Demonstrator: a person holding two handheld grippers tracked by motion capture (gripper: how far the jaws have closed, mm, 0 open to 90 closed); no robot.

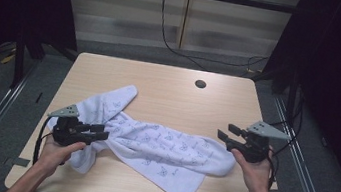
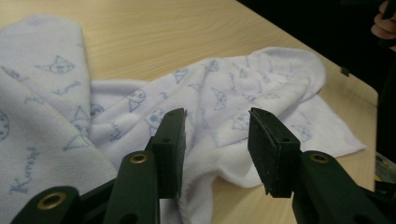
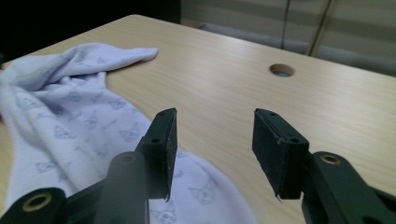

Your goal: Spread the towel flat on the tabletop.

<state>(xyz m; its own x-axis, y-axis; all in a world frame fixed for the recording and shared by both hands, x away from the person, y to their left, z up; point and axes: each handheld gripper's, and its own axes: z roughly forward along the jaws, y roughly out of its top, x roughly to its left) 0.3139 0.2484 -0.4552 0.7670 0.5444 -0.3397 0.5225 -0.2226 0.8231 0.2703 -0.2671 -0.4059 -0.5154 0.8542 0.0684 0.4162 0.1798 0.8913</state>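
We are approaching the rumpled cat-print towel (image 1: 151, 146) lying across the bench (image 1: 170, 86): left gripper (image 1: 98, 132) over its left end, right gripper (image 1: 229, 133) beside its right end, both jaws apart. Next, probably, each grips an edge.

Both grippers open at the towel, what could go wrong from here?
1. The towel lies bunched in folds, so the left gripper, open over stacked layers, may pinch several at once instead of one edge.
2. The right gripper is open with one jaw over the towel's end and the other over bare table; closing here might miss the cloth.
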